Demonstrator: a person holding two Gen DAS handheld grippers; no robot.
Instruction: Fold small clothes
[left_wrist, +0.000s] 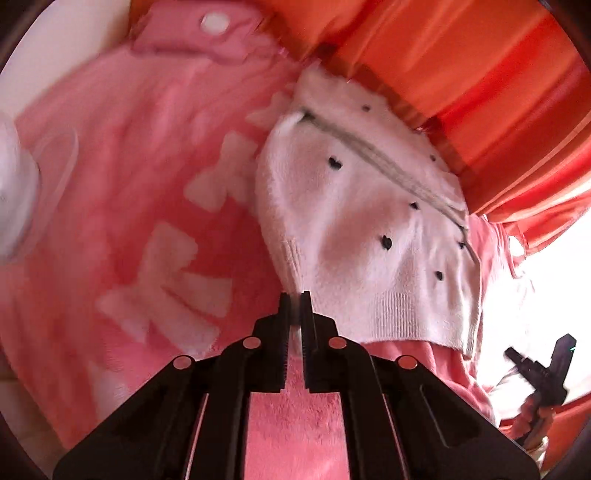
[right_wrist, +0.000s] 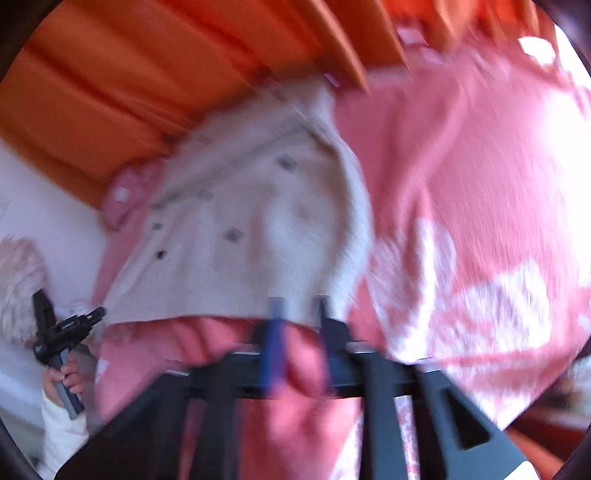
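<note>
A small white sweater (left_wrist: 369, 236) with dark dots lies on a pink blanket (left_wrist: 122, 206), near its edge by the orange cushion (left_wrist: 480, 74). The left gripper (left_wrist: 294, 299) is pinched on the sweater's hem corner. The right gripper (right_wrist: 299, 306), blurred, stands slightly spread at the hem, gripping nothing clearly.

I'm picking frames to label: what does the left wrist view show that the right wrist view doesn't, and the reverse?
Only the left wrist view is sharp: the left gripper pinches the ribbed corner of the white knitted sweater with small black hearts, and the grey trim line is crisp. Only the right wrist view, though blurred, shows the right gripper open at the sweater's hem and a fluffy pale item at far left. Both show the sweater lying on the pink fleece blanket with white bows beside orange fabric.
</note>
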